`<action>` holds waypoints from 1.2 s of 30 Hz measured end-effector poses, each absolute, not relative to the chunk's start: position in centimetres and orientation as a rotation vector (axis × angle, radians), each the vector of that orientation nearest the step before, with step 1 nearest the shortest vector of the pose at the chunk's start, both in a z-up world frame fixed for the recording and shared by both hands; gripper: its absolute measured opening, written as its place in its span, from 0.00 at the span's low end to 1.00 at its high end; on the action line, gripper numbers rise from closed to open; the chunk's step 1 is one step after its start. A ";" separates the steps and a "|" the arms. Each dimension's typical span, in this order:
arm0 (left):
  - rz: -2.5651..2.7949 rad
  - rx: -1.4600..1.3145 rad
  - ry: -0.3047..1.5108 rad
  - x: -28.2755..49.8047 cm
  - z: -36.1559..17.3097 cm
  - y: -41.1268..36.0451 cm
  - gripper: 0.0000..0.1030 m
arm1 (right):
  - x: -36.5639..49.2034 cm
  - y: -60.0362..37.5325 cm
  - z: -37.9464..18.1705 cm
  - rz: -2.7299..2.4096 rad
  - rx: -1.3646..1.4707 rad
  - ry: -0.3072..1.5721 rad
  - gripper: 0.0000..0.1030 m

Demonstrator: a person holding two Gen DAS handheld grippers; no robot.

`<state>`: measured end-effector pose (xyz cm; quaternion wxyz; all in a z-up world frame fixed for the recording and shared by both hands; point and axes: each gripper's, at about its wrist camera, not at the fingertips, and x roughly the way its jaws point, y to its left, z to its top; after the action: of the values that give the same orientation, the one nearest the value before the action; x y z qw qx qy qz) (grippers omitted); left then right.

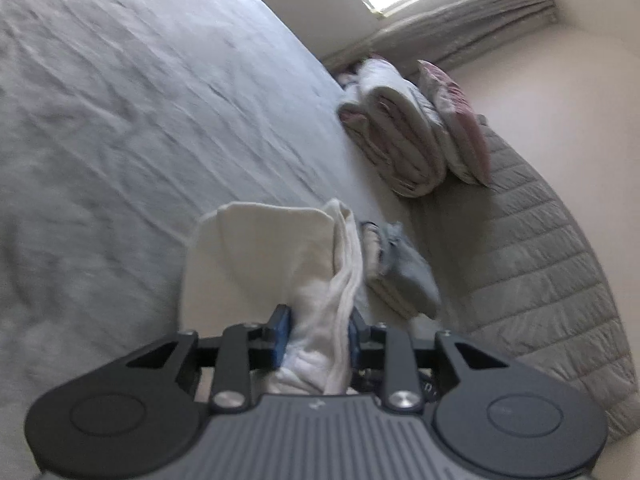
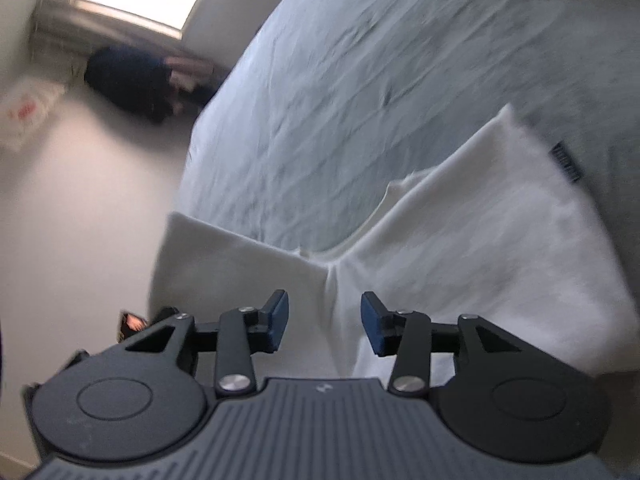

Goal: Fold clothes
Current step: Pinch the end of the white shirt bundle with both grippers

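Left gripper point(image 1: 318, 334) clamped on bunched white cloth point(image 1: 256, 264) — right gripper point(image 2: 325, 322) apart, empty; regrip its edge, pull taut over bed point(image 1: 120, 100).

The creased grey cotton-like bed sheet point(image 1: 140, 120) looks matt and slightly rough. The white soft knit cloth garment point(image 1: 312, 280) is matt, ribbed along its bunched edge. The black matt plastic left gripper point(image 1: 318, 334) has blue rubbery pads and shiny metal pivot screws. The grey quilted fabric bedspread point(image 1: 532, 256) shows stitched rectangles, dull in finish
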<state>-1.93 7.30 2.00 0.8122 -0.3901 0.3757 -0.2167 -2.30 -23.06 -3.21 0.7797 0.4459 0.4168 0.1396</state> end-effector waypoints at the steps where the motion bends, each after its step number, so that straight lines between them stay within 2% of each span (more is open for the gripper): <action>1: -0.479 -0.841 0.802 -1.8 1.8 6.8 0.34 | -2.5 -23.6 -3.2 0.291 0.987 0.888 0.47; 3: -0.503 -0.849 0.797 -1.6 1.5 5.9 0.35 | -3.0 -24.7 -3.3 0.267 1.026 0.869 0.49; 9: -0.608 -0.917 0.815 -1.0 0.2 3.9 0.49 | -3.9 -26.9 -4.3 0.210 1.133 0.861 0.50; 15: -0.717 -1.054 0.880 -0.5 -2.0 3.1 0.50 | -4.6 -27.8 -5.4 0.144 1.193 0.879 0.50; 21: -0.779 -1.171 0.860 -1.2 -1.7 5.2 0.50 | -4.9 -28.1 -5.4 0.150 1.241 0.880 0.53; 24: -0.711 -1.055 0.860 -1.5 -1.3 5.8 0.48 | -4.5 -27.8 -5.2 0.166 1.259 0.885 0.53; 30: -0.635 -0.857 0.899 -1.9 -2.3 5.0 0.34 | -3.5 -27.3 -5.0 0.214 1.275 0.902 0.57; 36: -0.652 -0.765 0.943 -2.3 -3.6 2.9 0.33 | -1.0 -24.6 -5.1 0.214 1.161 0.934 0.57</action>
<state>-2.32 2.92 -3.62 0.7718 -0.3528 0.4351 -0.3009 -1.02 -24.62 -5.13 0.7299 0.5272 0.4242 0.0973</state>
